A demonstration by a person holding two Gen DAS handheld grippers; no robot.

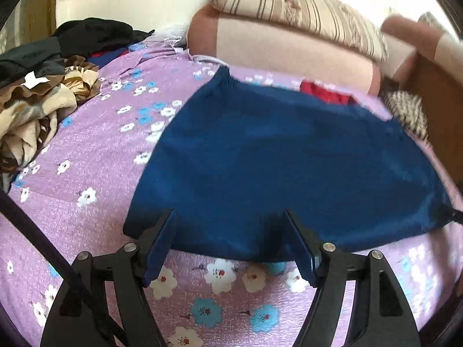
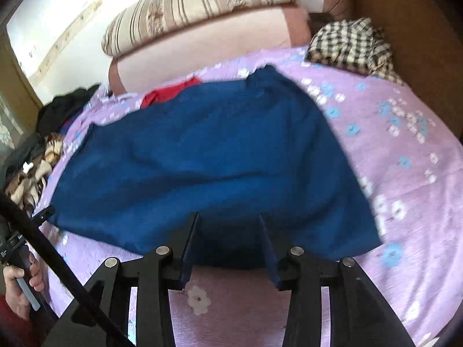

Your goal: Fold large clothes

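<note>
Blue garment (image 1: 283,167) lies spread flat on the bed's purple flowered sheet (image 1: 86,156), below the pink bolster (image 1: 289,49). Left claw (image 1: 231,243) stands wide over the garment's near hem, nothing pinched. Right claw (image 2: 230,243) is partly parted above the same hem, empty. Checked cloth (image 2: 350,46) lies right of the bolster.

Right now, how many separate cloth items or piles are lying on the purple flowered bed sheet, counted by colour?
Blue garment, spread flat: 1
Red item, partly under the blue one: 1
Checked cloth, far corner: 1
Black clothes, in the pile: 1
Brown and cream patterned cloth, same pile: 1
Total: 5
</note>
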